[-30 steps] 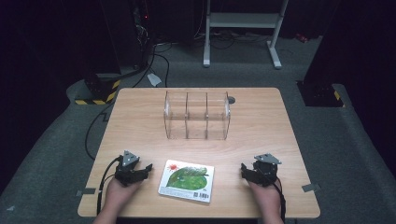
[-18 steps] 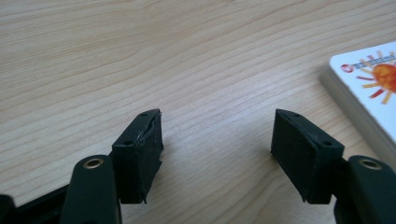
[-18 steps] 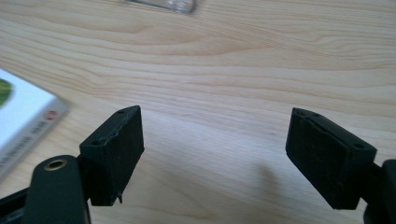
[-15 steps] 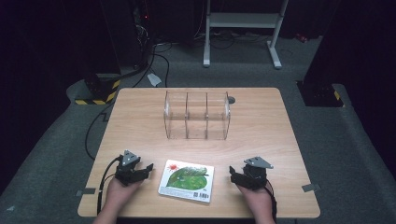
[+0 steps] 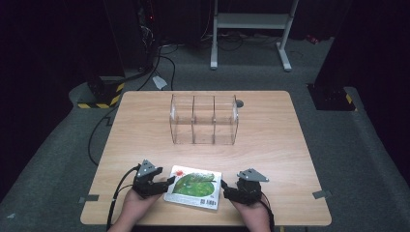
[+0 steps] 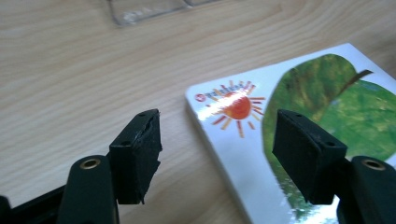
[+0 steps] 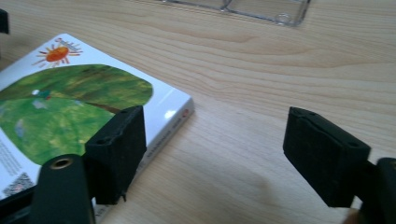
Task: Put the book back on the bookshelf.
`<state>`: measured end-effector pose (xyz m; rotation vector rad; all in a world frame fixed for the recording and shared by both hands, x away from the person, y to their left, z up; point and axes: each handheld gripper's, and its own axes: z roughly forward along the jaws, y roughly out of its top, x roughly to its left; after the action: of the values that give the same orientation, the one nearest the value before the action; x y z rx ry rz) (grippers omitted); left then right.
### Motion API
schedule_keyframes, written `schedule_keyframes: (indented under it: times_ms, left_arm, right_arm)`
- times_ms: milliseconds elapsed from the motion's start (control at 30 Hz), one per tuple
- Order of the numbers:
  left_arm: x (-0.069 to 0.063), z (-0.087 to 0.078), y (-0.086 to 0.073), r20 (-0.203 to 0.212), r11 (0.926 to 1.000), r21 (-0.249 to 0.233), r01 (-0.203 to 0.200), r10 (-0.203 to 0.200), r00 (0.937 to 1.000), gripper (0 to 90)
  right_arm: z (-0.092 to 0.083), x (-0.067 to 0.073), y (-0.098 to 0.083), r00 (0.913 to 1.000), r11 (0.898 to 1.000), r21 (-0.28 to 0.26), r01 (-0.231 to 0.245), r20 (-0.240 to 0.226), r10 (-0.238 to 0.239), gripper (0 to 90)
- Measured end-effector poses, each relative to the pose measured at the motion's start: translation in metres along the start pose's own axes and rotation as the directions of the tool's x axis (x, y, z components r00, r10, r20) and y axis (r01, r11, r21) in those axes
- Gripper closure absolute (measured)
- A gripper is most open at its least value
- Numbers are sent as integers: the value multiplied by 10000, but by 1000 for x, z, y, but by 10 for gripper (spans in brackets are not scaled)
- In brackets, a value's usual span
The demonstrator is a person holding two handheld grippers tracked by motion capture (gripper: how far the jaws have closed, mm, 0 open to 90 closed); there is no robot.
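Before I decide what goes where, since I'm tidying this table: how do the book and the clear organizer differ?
The book lies flat at the near edge of the table; the clear organizer stands upright farther back, at mid-table. The book is opaque, with a green leaf and a red sun on white; the organizer is see-through, with three compartments. The book is low, the organizer taller. Both rest on the wood.

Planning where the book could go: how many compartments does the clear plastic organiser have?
3. The clear plastic organiser at the table's middle has a left, a centre and a right compartment, side by side; all look empty.
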<state>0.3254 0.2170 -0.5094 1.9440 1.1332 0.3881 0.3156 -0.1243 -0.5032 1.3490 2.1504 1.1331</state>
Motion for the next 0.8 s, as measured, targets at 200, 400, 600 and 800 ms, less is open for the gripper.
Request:
schedule_keyframes:
  times_ms: [200, 400, 600, 800]
  left_arm:
    - [-11, 9, -1, 353, 9994, 324, -144, 133, 9993, 305]
    - [-16, 15, -4, 520, 9984, 528, -213, 186, 9985, 304]
    - [-16, 18, -6, 521, 9981, 612, 113, -145, 9985, 294]
    - [-16, 18, -8, 575, 9980, 594, 194, -228, 9981, 299]
  right_arm:
    - [3, 15, -2, 9989, 9998, 61, 206, -431, -203, 189]
    - [11, 22, -4, 9975, 9990, 384, 223, -674, -197, 190]
    - [21, 27, -4, 9962, 9980, 629, -105, -860, 159, 186]
    - [26, 33, -4, 9947, 9950, 981, -205, -986, 303, 180]
